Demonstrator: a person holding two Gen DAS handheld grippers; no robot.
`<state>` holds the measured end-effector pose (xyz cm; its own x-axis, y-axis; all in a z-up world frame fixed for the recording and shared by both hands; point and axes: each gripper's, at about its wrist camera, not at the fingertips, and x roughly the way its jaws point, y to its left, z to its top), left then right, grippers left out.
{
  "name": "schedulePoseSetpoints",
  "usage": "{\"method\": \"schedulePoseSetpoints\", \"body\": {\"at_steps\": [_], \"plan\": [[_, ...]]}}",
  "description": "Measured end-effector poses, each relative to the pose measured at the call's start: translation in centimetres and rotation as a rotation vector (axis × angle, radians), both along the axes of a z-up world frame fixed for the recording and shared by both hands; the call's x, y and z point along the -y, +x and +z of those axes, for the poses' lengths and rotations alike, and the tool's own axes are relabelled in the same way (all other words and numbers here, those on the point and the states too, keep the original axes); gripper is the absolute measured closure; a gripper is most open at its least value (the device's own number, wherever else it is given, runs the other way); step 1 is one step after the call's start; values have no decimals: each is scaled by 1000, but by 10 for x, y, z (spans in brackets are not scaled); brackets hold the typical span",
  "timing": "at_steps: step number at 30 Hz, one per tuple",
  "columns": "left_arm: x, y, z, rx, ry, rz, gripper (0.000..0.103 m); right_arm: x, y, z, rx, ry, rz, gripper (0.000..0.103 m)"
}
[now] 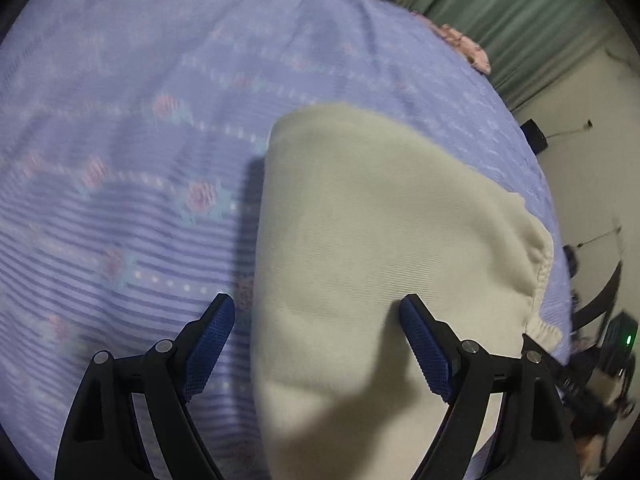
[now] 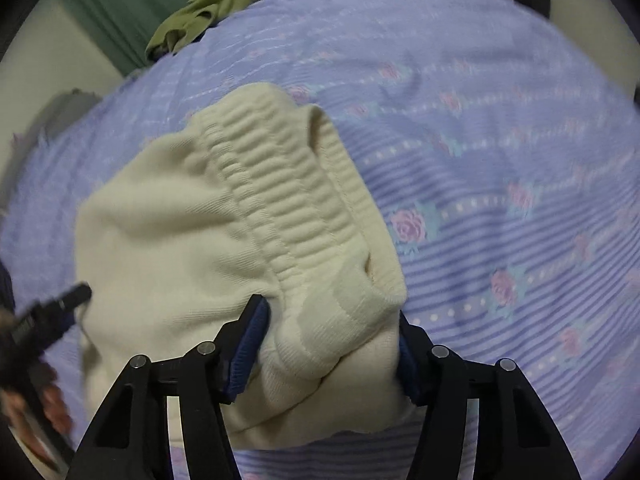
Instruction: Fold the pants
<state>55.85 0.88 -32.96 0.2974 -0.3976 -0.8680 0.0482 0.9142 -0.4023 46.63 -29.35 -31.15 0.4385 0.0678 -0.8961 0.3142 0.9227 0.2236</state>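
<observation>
Cream pants (image 1: 380, 220) lie folded on a purple flowered bedspread (image 1: 120, 120). My left gripper (image 1: 316, 308) hovers open over their left edge, one finger above the bedspread and the other above the cloth, holding nothing. In the right wrist view the pants (image 2: 168, 220) show their ribbed elastic waistband (image 2: 280, 200). A thick bunch of that waistband fills the gap of my right gripper (image 2: 330, 316), and both blue pads press on it. The tip of the left gripper (image 2: 60, 304) shows blurred at the left edge of that view.
An olive-green garment (image 2: 208, 8) lies at the far side of the bed, and a pink floral cloth (image 1: 468, 44) sits near the far corner. Green curtains (image 1: 532, 12) hang behind. The bed's right edge drops to equipment with a green light (image 1: 626, 340).
</observation>
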Motion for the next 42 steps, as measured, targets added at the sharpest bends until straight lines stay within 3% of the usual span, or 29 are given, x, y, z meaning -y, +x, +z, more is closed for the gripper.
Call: {"method": "schedulePoseSetpoints", "body": {"at_steps": [3, 5, 7, 9, 12, 15, 20, 27, 35, 42], "plan": [[2, 1, -13, -55, -62, 15, 19, 0, -2, 2, 4, -34, -9, 45], [6, 0, -10, -70, -89, 19, 34, 3, -2, 1, 9, -20, -11, 45], [7, -3, 0, -67, -70, 47, 55, 6, 0, 4, 2, 2, -13, 48], [6, -7, 10, -56, -36, 61, 69, 7, -6, 13, 9, 3, -16, 54], [9, -18, 36, -3, -20, 56, 76, -3, -10, 36, 51, -34, 10, 61], [21, -32, 68, 82, -4, 6, 77, -16, -19, 66, 111, -63, 61, 65], [37, -71, 126, 217, 98, -83, 77, -37, -42, 111, 176, -83, 135, 67], [-1, -141, 184, 257, 99, -99, 78, -61, -107, 170, 244, -95, 183, 67], [-48, -228, 250, 328, 176, -110, 78, -120, -177, 233, 273, -135, 300, 67], [-90, -260, 293, 390, 188, -163, 78, -165, -223, 268, 338, -143, 250, 67]]}}
